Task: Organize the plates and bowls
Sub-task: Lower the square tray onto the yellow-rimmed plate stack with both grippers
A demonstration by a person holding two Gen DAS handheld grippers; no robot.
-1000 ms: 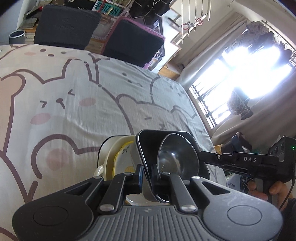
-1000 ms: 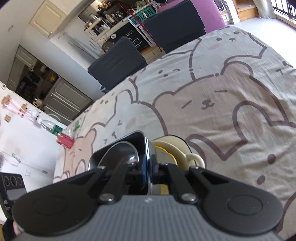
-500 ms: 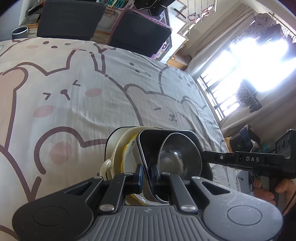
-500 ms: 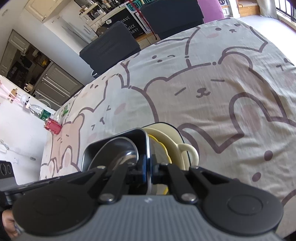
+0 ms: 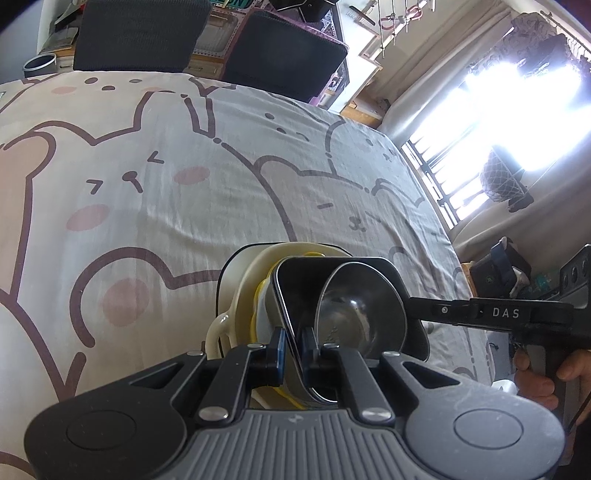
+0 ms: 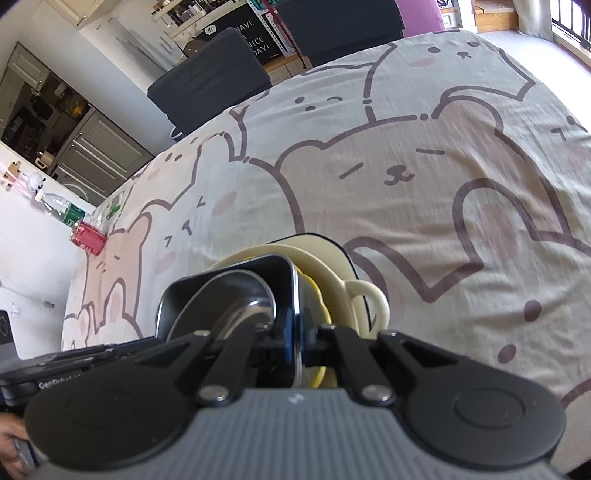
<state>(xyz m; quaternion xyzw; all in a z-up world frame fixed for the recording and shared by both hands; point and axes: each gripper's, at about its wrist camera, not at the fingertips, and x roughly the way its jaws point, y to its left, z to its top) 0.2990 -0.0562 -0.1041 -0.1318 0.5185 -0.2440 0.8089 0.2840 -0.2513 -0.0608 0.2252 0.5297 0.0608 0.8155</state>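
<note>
A stack of dishes hangs between my two grippers above the bear-print tablecloth (image 5: 184, 192). A dark square metal tray (image 5: 295, 280) holds a round steel bowl (image 5: 362, 302). Under it sit a yellow plate (image 5: 258, 295) and a cream dish with a loop handle (image 5: 216, 328). My left gripper (image 5: 291, 347) is shut on the tray's near rim. My right gripper (image 6: 295, 339) is shut on the opposite rim of the tray (image 6: 229, 280), with the cream dish's handle (image 6: 369, 299) beside it. The right gripper's fingers (image 5: 461, 312) reach in from the right in the left wrist view.
Two dark chairs (image 5: 147, 33) stand at the table's far side, and they also show in the right wrist view (image 6: 210, 70). A bright window with curtains (image 5: 498, 110) is to the right. A red box and a bottle (image 6: 86, 236) sit at the table's left edge.
Both grippers have carried the stack of dishes forward over the tablecloth and a little lower. Both grips are unchanged.
</note>
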